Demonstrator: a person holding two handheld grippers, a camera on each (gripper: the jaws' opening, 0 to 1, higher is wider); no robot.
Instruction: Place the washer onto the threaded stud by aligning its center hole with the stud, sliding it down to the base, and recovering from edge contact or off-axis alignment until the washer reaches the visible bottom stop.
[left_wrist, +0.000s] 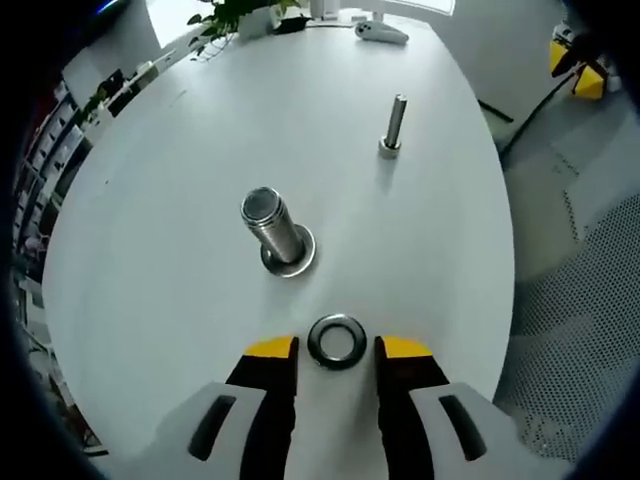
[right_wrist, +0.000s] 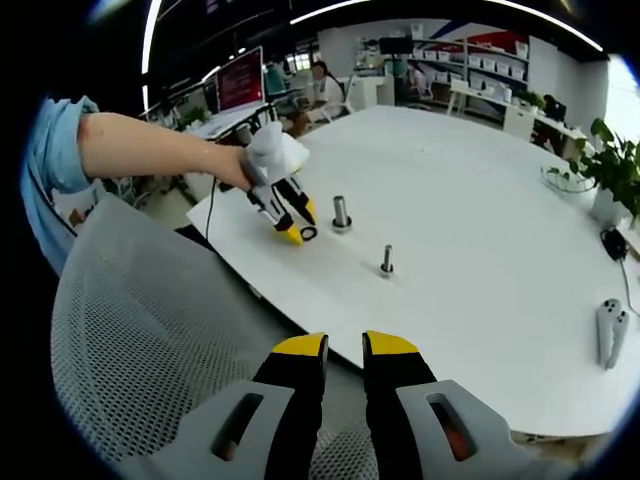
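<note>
Between the parted jaws of the left gripper (left_wrist: 337, 352) the washer (left_wrist: 336, 340) lies flat on the white table (left_wrist: 150, 250), ungrasped; the wide stud (left_wrist: 275, 228) stands just beyond. The right gripper (right_wrist: 343, 350), jaws nearly closed on nothing, is held well off.

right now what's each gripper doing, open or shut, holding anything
Left gripper: open, jaws either side of the washer on the table, not clamped.
Right gripper: jaws nearly together, nothing between them, off the table edge.
</note>
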